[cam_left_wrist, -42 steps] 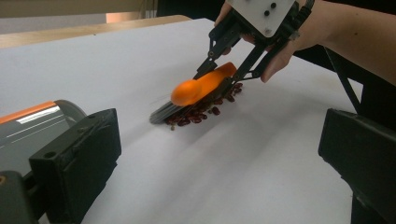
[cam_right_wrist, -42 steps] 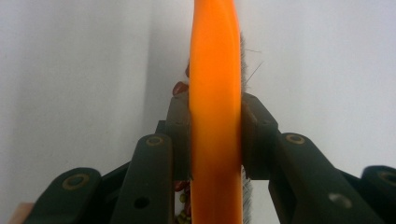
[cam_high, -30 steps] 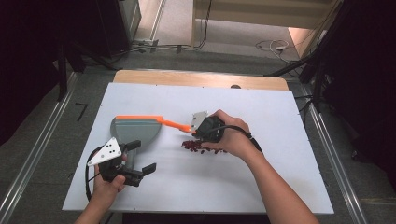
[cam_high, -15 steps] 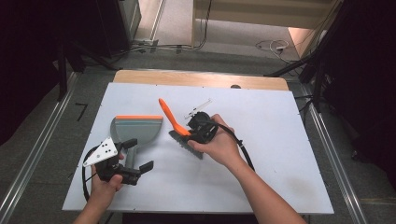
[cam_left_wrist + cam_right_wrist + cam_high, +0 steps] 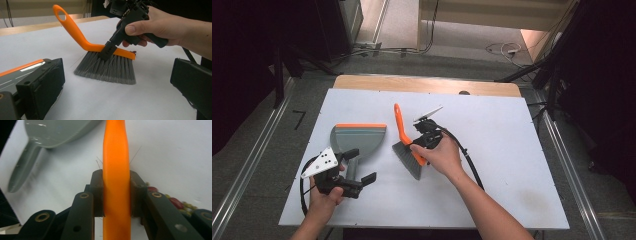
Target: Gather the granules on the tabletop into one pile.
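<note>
My right gripper (image 5: 423, 141) is clamped on the orange back of the brush (image 5: 404, 142), near the middle of the white table (image 5: 512, 150), bristles down on the surface and handle tilting up toward eleven o'clock. My left gripper (image 5: 359, 167) (jaws standing apart, holding nothing) sits at about seven o'clock from the brush, right at the handle of the grey dustpan (image 5: 357, 140). A few small red and yellowish bits (image 5: 175, 201) lie on the table just beside the brush.

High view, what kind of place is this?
Probably a lab or recording workspace: a white table on a bare floor, metal rails alongside it, and loose cables on the floor behind.
</note>
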`<state>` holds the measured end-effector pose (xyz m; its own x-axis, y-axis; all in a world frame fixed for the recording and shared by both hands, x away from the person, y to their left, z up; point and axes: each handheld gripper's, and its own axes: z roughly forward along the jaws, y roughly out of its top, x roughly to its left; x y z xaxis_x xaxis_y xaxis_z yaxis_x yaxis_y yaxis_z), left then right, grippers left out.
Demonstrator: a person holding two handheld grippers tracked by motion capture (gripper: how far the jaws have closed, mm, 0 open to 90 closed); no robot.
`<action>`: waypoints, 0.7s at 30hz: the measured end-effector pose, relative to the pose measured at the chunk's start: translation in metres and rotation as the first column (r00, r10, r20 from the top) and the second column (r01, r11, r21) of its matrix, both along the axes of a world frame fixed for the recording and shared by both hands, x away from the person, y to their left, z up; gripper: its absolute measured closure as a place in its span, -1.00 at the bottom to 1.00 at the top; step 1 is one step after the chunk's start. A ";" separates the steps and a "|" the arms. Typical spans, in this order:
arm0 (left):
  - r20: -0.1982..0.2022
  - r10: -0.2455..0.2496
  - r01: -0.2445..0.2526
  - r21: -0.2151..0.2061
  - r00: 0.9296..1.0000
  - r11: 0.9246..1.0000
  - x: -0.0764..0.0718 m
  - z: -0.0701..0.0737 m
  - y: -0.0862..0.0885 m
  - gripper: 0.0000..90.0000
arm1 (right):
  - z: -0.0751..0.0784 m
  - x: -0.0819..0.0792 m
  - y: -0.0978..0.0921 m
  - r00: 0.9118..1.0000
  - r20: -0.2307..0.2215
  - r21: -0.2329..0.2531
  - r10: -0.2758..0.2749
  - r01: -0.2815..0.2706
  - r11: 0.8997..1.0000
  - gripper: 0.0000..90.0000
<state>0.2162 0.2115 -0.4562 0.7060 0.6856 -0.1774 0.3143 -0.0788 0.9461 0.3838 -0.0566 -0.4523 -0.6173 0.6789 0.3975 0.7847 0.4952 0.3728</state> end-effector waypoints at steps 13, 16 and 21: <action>-0.004 -0.003 0.003 0.002 1.000 1.000 0.000 0.000 -0.001 -1.00 | -0.011 0.007 -0.043 0.993 -0.036 0.026 -0.115 0.116 0.993 0.52; -0.002 -0.004 0.004 0.002 1.000 1.000 0.000 0.000 -0.002 -1.00 | -0.011 0.007 -0.054 0.990 -0.042 0.027 -0.135 0.136 0.990 0.52; -0.003 -0.004 0.004 0.007 1.000 1.000 0.000 -0.001 -0.002 -1.00 | -0.012 0.007 -0.069 0.986 -0.043 0.026 -0.159 0.160 0.987 0.51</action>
